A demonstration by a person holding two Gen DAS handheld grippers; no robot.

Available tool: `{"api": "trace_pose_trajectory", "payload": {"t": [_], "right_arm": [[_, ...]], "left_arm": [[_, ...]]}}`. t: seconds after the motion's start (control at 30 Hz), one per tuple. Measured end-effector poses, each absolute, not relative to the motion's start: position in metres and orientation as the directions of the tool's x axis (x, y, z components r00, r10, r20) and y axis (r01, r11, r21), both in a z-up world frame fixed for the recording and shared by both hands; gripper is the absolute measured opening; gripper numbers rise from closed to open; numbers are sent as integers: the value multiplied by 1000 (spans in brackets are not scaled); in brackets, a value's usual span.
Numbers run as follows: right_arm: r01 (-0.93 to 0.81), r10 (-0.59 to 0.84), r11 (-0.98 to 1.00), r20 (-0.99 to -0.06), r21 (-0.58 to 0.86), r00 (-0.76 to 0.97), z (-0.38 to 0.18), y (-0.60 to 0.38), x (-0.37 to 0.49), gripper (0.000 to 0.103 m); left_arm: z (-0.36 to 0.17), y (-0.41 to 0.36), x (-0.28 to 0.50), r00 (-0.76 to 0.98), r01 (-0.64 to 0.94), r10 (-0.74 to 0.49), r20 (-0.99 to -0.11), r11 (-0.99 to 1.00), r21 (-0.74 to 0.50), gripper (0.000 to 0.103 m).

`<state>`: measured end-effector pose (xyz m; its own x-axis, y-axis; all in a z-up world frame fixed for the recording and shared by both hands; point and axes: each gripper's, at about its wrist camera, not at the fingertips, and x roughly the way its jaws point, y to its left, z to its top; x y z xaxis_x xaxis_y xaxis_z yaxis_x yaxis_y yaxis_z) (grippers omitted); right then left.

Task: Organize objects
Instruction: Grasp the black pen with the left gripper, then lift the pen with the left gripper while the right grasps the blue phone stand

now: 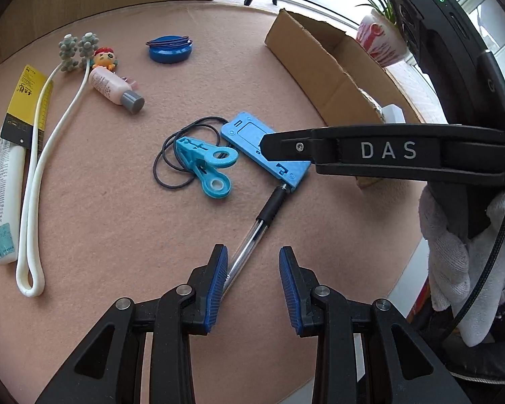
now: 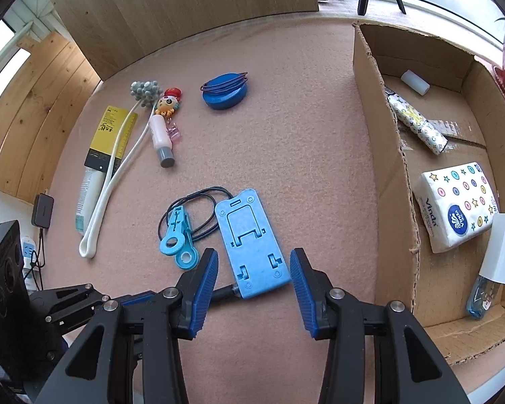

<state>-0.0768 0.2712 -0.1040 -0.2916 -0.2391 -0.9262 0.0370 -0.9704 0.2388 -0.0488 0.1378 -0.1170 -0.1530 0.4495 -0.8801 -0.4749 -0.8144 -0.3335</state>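
On my far left a white tube [image 1: 4,188] lies along the pink mat [image 1: 118,222], its yellow-and-black end pointing away. Just right of it runs a white looped cord [image 1: 33,208] ending in two grey knobbly heads [image 1: 79,50]. Beside those heads sit a small cartoon figure [image 1: 105,58] and a pink bottle [image 1: 112,88] with a grey cap. Further back, a round blue lid [image 1: 170,50] carries rubber bands on top.

In the middle of the mat a blue clip [image 1: 203,165] lies on a thin black loop [image 1: 171,165], and right of it is the flat blue stand [image 2: 250,245]. A pen [image 1: 252,232] lies with its black tip touching the stand's near corner and its clear barrel running back toward me.

My left gripper [image 1: 253,271] hovers over that barrel, jaws apart, with the barrel passing by the left pad [image 1: 219,279]; I cannot tell if the pad touches it. My right gripper [image 2: 254,277] hangs over the near end of the stand, jaws apart and holding nothing; from the left camera its black finger crosses over the stand.

On the right stands the cardboard box [image 2: 380,175]. Inside it are a small white cylinder [image 2: 415,82], a patterned roll [image 2: 417,124], a tissue pack [image 2: 458,207], a white block [image 2: 501,252] and a blue bottle [image 2: 481,298]. My gloved hand [image 1: 454,262] grips the right tool.
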Motion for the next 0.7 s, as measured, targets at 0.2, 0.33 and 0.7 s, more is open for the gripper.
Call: {"api": "trace_pose_trajectory", "payload": {"t": [0.2,0.33,0.7], "right_arm": [[64,-218,-976,-941,208,-260,-114,266,-91,41],[85,-198,-980,-949,182,-246,-119,261,-96,41],[150,-158,-981,-956,123,-246,-121,248,-102,44]], "left_arm": [[-122,153,-50,-160,-489,410,-898,-823,-289,28],[-123,150,-51,-168,-480,403,-900,-830,-282,17],[-121,131,-42,-174,-465,405,-898,-837,-288,16]]}}
